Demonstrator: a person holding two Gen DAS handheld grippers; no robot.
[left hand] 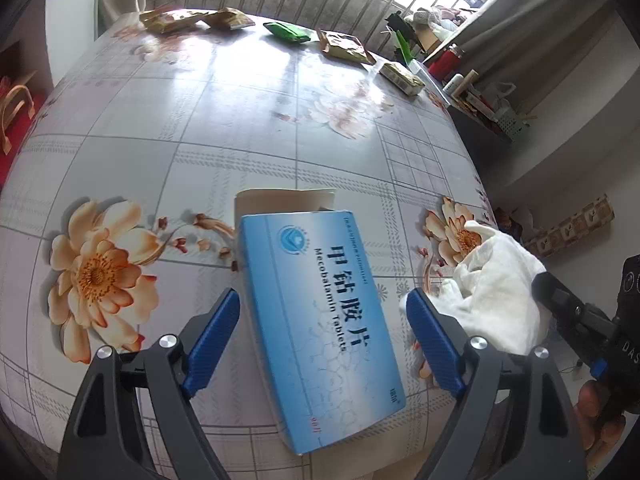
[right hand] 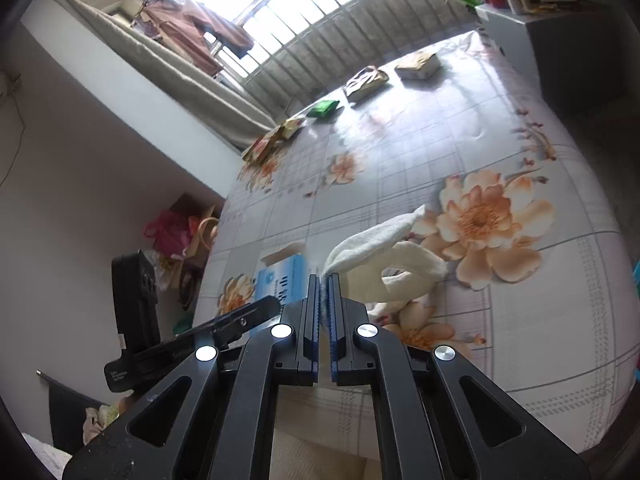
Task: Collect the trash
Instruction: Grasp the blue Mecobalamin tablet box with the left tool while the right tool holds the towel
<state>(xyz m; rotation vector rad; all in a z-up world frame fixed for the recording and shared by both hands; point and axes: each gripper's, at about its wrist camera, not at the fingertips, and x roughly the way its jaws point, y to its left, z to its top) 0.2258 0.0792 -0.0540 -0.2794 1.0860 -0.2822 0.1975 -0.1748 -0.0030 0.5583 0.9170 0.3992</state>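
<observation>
A blue and white tablet box [left hand: 320,320] lies flat on the flowered tablecloth [left hand: 240,120], its far flap standing open. My left gripper [left hand: 322,292] is open, and its blue pads [left hand: 212,340] stand on either side of the box without touching it. To the right lies a crumpled white tissue [left hand: 492,292], close to the table's edge. My right gripper [right hand: 324,278] is shut, with a corner of the tissue [right hand: 384,252] pinched at its tips. In the right wrist view the box [right hand: 280,280] shows just left of those tips.
Along the table's far edge lie several packets: yellow-brown ones [left hand: 172,20], a green one [left hand: 286,32], a brown one [left hand: 344,44] and a small carton [left hand: 400,76]. A cluttered shelf [left hand: 460,80] stands beyond the right edge. Bags [right hand: 172,232] sit on the floor to the left.
</observation>
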